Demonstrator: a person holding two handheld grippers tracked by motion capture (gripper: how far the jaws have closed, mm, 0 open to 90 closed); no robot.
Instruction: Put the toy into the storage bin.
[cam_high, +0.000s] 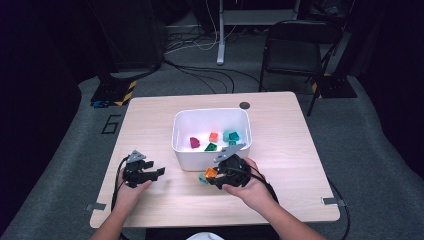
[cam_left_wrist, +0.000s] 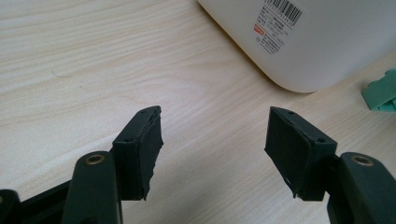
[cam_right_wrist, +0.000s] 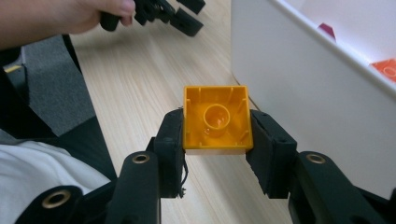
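Holding an orange block (cam_right_wrist: 217, 119) clamped between the right gripper (cam_right_wrist: 215, 140) jaws, hollow underside toward the camera.
Block: square, glossy plastic, just beside the white bin (cam_high: 186, 150) near wall; bin opening probably lies up and over. Left gripper (cam_left_wrist: 212, 147) jaws apart, empty, over pale wood-grain table (cam_left_wrist: 70, 60).

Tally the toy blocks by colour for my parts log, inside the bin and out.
Magenta block: 1
Orange block in the bin: 1
Green block: 1
Teal blocks in the bin: 2
Orange-yellow block, in the right gripper: 1
Teal block on the table: 1
Total: 7
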